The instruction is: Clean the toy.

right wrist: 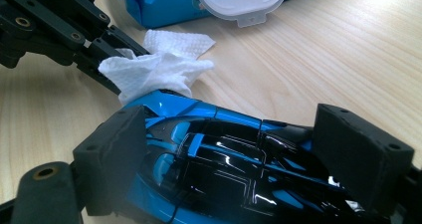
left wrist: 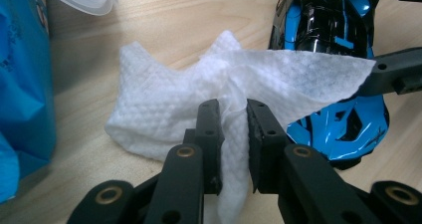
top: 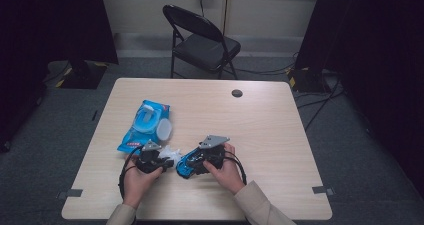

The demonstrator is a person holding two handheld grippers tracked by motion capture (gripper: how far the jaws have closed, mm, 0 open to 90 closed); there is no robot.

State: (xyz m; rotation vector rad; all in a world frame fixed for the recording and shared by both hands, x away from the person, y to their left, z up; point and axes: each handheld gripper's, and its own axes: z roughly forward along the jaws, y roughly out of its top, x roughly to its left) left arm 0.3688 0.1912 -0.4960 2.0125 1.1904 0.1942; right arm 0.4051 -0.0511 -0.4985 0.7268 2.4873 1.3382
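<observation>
White, quilted wet wipe (left wrist: 234, 79) sat pinched between the jaws of our left gripper (left wrist: 234, 129), bunched at the pads with loose corners fanning out over the wooden table (left wrist: 189, 20) and one corner draped onto the toy car (left wrist: 338, 109). We judged it light, limp and damp: it would crumple and slip if held by an edge, so the gathered middle, where we had it, was the spot to hold. Just beside it, our right gripper (right wrist: 244, 149) had its jaws clamped across the glossy blue and black car, pads on both sides of the body. We judged the car a hard, slick plastic shell, light, probably with thin parts that could snap; the broad flanks looked the safest grip, and the shine suggested it could slide under wiping pressure. Farther off lay the blue wipe pack (top: 144, 127) with its white lid (right wrist: 241, 0) flipped open, near the left gripper.
</observation>
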